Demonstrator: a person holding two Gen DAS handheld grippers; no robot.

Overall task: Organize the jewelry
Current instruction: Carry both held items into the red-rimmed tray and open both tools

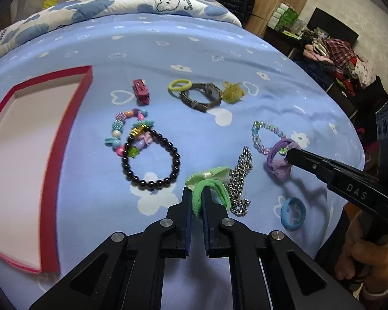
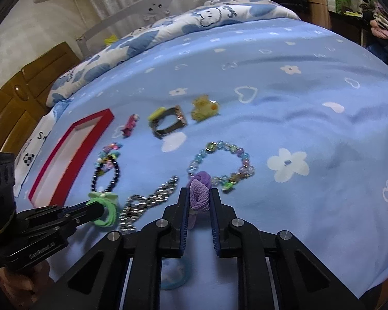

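Observation:
My left gripper (image 1: 197,192) is shut on a green bow hair tie (image 1: 209,183), also seen in the right wrist view (image 2: 104,206). My right gripper (image 2: 199,192) is shut on a purple bow hair tie (image 2: 200,190), which shows in the left wrist view (image 1: 282,160). A red box with a white inside (image 1: 62,134) lies open at the left. On the blue bedsheet lie a black bead bracelet (image 1: 177,160), a colourful bead bracelet (image 1: 121,129), a clear bead bracelet (image 2: 243,160), a silver chain (image 1: 241,178) and a watch (image 1: 204,95).
A yellow-green hair ring (image 1: 179,85), a yellow clip (image 1: 232,91), a maroon clip (image 1: 141,91) and a blue hair ring (image 1: 292,213) also lie on the sheet. A folded quilt (image 1: 116,5) lies at the bed's far end. Clothes pile (image 1: 344,59) stands right of the bed.

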